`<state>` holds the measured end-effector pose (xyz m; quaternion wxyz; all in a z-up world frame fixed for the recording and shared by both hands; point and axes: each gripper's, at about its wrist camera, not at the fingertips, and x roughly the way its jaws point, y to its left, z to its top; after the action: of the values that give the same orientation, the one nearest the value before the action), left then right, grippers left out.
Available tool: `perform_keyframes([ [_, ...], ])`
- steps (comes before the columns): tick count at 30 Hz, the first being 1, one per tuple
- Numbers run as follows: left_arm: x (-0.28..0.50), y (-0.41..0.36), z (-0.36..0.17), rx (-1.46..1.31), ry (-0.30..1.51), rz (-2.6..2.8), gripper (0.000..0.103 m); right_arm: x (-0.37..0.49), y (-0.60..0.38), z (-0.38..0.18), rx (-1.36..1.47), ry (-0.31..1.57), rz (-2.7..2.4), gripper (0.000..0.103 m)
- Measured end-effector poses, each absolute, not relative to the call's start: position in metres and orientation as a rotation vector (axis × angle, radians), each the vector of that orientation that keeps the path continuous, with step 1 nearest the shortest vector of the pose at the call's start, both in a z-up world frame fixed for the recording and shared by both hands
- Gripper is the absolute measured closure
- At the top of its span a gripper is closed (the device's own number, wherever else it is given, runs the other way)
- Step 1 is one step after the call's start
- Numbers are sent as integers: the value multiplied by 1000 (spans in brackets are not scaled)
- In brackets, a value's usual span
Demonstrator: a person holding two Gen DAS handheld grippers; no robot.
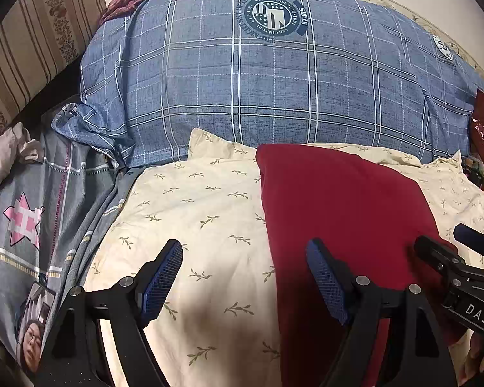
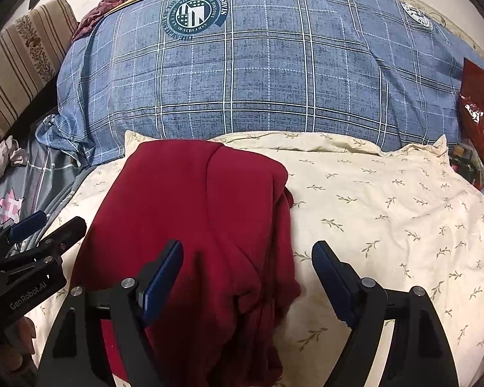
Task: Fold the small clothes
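- Left wrist view: left gripper [image 1: 245, 277] tilts down over the sheet [image 1: 193, 213], jaws wide, empty.
- Right gripper [image 2: 247, 277] tilts down above the red garment [image 2: 193, 213], jaws wide, gripping nothing.

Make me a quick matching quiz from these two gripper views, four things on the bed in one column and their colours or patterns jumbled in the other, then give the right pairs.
Things:
1. garment
2. big quilt
3. pillow
4. star

Looks:
A. cream with small leaf sprigs
B. pink
C. plain dark red
D. blue check with a round badge

Pairs: 1-C, 2-D, 3-A, 4-B
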<state>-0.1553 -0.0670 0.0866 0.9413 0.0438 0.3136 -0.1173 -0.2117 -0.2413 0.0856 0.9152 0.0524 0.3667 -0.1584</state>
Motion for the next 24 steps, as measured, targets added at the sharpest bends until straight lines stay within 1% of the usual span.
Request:
perform_keyframes([
  [24,-155,-66,87,90,641,-235,25,-212,-238,84,107,762,-328,19],
])
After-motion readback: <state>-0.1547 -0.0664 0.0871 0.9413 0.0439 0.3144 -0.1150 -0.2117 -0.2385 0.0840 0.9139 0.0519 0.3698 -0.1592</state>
